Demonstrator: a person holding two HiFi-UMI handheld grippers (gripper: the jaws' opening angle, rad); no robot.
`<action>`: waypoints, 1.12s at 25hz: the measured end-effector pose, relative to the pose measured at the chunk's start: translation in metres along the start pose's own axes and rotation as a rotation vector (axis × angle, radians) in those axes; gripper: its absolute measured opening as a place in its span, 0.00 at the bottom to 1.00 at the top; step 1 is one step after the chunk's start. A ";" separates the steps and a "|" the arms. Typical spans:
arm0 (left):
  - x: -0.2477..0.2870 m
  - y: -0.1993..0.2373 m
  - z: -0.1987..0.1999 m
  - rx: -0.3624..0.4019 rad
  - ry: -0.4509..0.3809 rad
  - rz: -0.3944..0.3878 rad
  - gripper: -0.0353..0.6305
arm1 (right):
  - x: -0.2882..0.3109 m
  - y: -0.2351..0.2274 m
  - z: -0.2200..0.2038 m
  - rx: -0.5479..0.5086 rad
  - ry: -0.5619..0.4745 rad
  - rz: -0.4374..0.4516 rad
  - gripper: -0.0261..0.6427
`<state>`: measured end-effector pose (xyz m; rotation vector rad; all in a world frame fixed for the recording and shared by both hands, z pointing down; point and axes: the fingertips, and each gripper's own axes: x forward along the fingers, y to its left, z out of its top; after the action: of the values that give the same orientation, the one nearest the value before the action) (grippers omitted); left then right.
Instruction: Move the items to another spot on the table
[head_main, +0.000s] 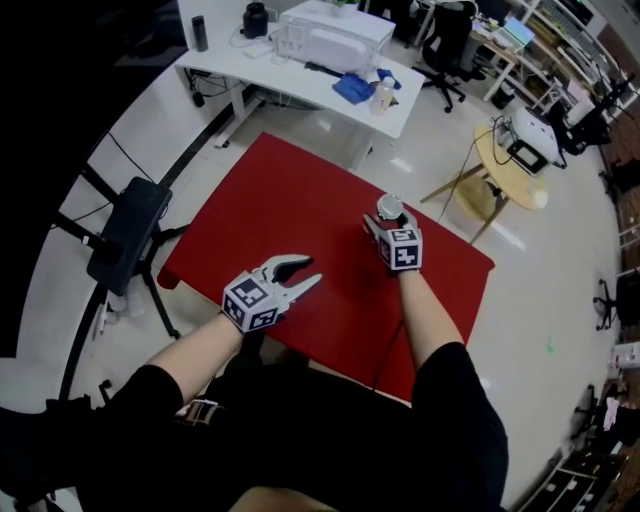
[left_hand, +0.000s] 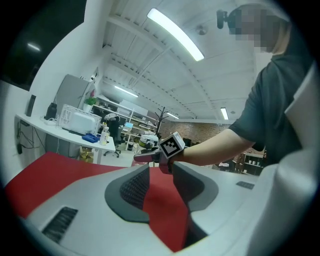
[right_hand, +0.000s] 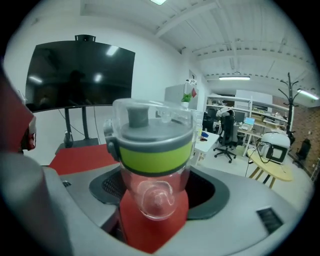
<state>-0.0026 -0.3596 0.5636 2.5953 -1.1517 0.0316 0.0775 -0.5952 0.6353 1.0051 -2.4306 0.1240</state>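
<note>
Currently the right gripper (head_main: 392, 226) is closed on the clear body of the lidded drinking bottle (right_hand: 152, 150), at 1 o'clock from the red table's (head_main: 300, 200) centre. The left gripper (head_main: 312, 272), at 8 o'clock, stands wide and empty. The bottle is probably light, rigid and slick, so grip it mid-body, below the green band.

Head view steeply down over the red table (head_main: 300, 200); gripper views low across it, close behind their jaws.
</note>
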 end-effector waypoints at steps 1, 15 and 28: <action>-0.006 -0.005 -0.001 0.007 -0.004 0.005 0.24 | -0.010 0.012 0.000 -0.003 -0.006 0.015 0.56; -0.153 -0.056 -0.014 0.030 0.018 -0.062 0.05 | -0.125 0.223 -0.046 -0.001 -0.001 0.093 0.56; -0.269 -0.084 -0.026 0.062 0.099 -0.114 0.05 | -0.129 0.282 -0.138 0.115 0.058 -0.033 0.57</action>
<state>-0.1212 -0.1048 0.5285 2.6758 -0.9824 0.1719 0.0198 -0.2721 0.7225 1.0759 -2.3759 0.2807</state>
